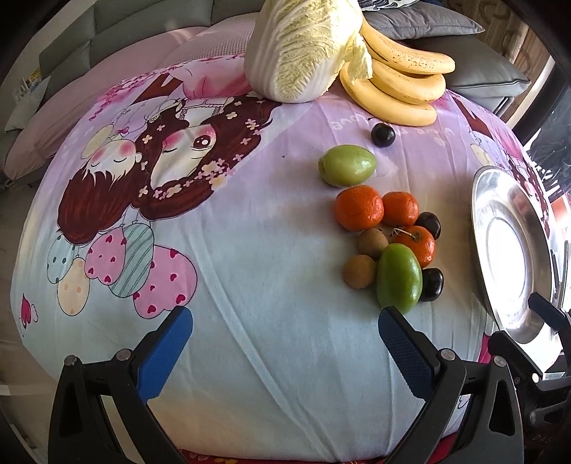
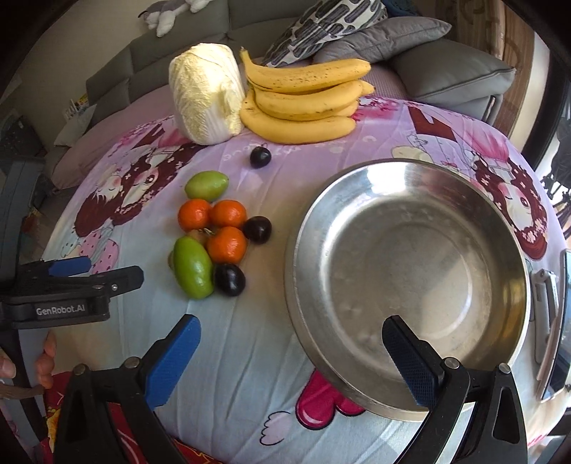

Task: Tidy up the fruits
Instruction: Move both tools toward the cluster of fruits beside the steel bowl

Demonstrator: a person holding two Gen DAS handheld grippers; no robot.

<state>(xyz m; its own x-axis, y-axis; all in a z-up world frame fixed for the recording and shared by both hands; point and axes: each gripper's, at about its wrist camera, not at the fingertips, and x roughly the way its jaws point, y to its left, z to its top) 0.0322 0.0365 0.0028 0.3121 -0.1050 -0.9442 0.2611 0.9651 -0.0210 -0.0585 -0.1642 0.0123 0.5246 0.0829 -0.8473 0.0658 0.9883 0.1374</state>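
Grey sofa [image 2: 150, 60] with cushions [image 2: 385, 43] behind a sunlit cartoon-print cloth [image 1: 214, 250], plush toy [image 2: 171, 14] on top.

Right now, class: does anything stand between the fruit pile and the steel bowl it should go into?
Nothing visible does. Bare cloth separates the fruit pile from the steel bowl, which is empty. Both claws, left and right, are open and hold nothing.

Bright daylight, fisheye-warped edges, bowl [image 2: 410, 285] glare.
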